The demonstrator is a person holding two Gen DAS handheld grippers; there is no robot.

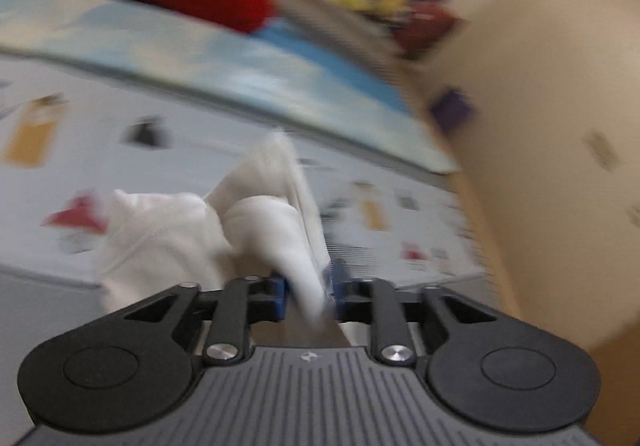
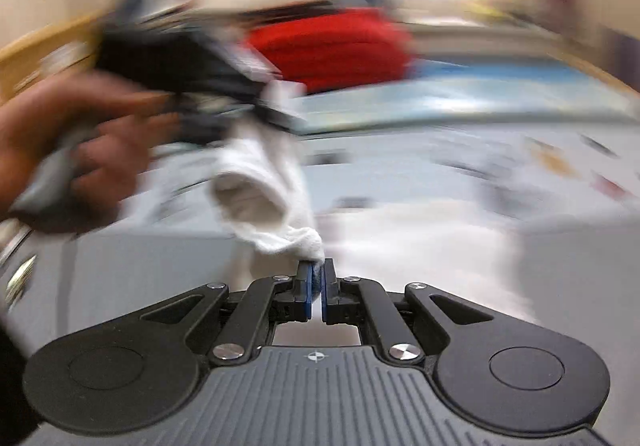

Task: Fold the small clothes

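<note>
1. My right gripper [image 2: 316, 286] is clamped on one bunched end of the white sock [image 2: 260, 186]; the pads sit nearly together with only a thin pinch of cloth between them

2. My left gripper [image 1: 310, 292] has its jaws partly apart with the other end of the white sock [image 1: 280, 222] lying between them. I judge the pads are not pressing on it (the picture is badly smeared, so I hold that loosely)

3. The sock hangs in the air between the two grippers, just ahead of both sets of fingertips, above the pale printed bed sheet [image 1: 200, 134]. Beyond it, well ahead of the grippers, sits a red garment [image 2: 332, 46] on a heap of other clothes

4. Main risk: with the left jaws slack, the cloth could slide out and that end drop, leaving the sock dangling from the right gripper alone and the fold lost

5. Second risk: the right pinch takes very little fabric; a sharp tug from either side could pull it free

6. Third: the blur suggests fast travel, so laying the sock down now could leave it twisted or creased. The person's hand [image 2: 80, 150] on the left handle sits close to the cloth and could snag it
</note>
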